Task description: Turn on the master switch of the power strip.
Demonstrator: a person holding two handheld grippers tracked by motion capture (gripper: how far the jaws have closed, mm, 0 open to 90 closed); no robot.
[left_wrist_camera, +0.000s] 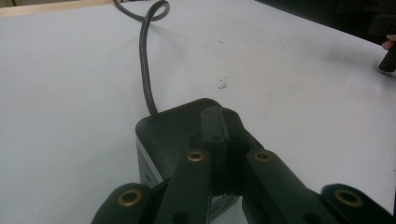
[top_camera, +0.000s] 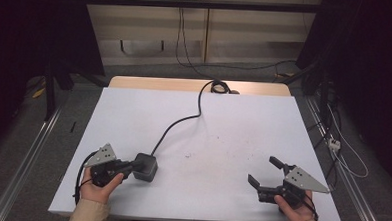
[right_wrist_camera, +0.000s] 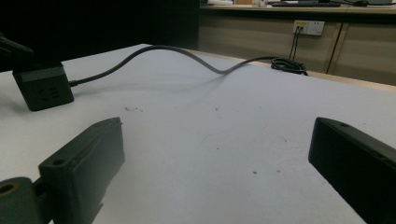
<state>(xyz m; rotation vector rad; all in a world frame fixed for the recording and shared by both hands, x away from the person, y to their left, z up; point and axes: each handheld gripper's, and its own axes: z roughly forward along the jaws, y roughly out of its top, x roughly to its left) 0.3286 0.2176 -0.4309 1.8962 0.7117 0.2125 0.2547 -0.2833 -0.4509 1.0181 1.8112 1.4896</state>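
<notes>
Your left gripper had its jaws pressed together, tips resting on top of the black power cube, right in front of it at the near left of the table. Your right gripper stood wide open with nothing between the jaws, well apart from the cube across the table, so the left hand was plainly nearer. The cube's cable ran away toward the far edge. Your right gripper view gave you the cube's socket face; the high view didn't.
</notes>
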